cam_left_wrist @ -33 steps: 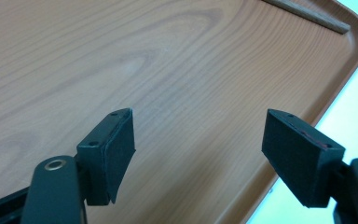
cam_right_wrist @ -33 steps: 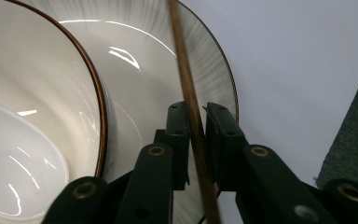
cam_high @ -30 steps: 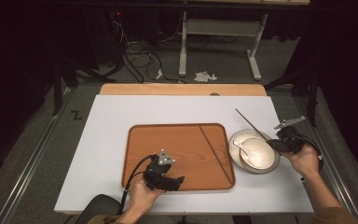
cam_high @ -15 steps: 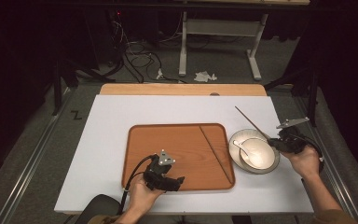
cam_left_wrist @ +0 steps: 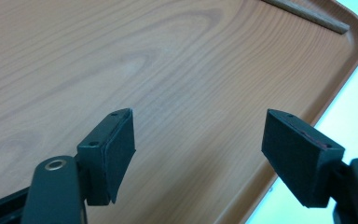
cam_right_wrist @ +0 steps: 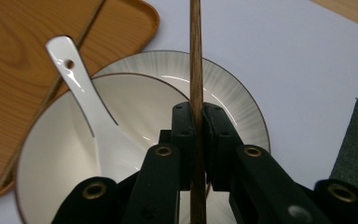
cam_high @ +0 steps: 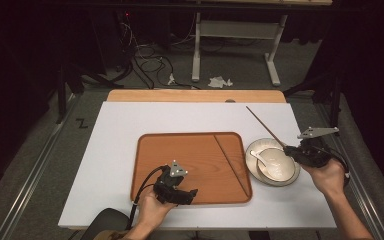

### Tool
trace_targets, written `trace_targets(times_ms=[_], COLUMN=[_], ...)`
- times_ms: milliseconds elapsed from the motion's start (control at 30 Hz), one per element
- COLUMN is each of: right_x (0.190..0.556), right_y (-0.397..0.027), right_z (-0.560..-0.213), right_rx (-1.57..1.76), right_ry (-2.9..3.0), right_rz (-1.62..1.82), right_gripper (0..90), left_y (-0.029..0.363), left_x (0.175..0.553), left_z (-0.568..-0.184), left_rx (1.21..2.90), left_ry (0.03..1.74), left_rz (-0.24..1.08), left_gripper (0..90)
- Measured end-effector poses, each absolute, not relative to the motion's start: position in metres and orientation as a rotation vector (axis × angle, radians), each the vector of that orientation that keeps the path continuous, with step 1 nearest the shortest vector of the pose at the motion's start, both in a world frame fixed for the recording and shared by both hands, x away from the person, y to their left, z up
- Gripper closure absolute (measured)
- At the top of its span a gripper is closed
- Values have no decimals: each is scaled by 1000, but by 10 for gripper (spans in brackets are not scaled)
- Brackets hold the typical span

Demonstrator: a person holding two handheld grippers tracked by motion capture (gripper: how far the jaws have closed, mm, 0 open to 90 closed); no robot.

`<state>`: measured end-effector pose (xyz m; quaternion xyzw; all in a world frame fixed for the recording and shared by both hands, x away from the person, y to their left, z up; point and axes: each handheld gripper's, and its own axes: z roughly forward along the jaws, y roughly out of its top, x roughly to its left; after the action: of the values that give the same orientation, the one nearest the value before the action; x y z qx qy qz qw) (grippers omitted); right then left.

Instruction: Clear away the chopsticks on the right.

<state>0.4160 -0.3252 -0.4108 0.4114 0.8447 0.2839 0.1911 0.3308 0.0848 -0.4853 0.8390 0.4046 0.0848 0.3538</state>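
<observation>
At right of the high view, the right gripper [cam_high: 291, 149] is clamping a thin brown wooden chopstick [cam_high: 263, 124] above the white ceramic bowl [cam_high: 275, 162], apparently for transfer, while the left gripper [cam_high: 186, 194] is idling wide open and empty over the orange-brown wooden tray [cam_high: 180, 150], lower centre.

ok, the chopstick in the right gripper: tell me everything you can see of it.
The held chopstick is a thin, straight, dark brown stick that looks wooden. The right gripper is shut on it, jaws pinching it from both sides partway along its length. In the high view it slants up and away to the left from the gripper, over the white table, with its far end free. In the right gripper view it passes above the plate and bowl; contact with them cannot be told.
</observation>
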Motion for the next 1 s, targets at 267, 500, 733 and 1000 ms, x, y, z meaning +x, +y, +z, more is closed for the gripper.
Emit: trace_targets(times_ms=[267,500,733,1000], right_x=[397,376,367,361], right_y=[-313,-298,-280,-262], right_z=[-401,-398,-399,-400], right_rx=[1135,1115,1062,1037], right_ry=[2375,2390,2415,2446], right_rz=[875,935,921,926], right_gripper=[848,848,847,846], left_y=[86,86,87,87], left_x=[331,330,330,331], left_z=[-485,-484,-483,-483], left_rx=[2160,2160,2156,2159], left_ry=[1048,1042,1042,1040], left_rz=[219,221,216,216], left_gripper=[258,258,257,257])
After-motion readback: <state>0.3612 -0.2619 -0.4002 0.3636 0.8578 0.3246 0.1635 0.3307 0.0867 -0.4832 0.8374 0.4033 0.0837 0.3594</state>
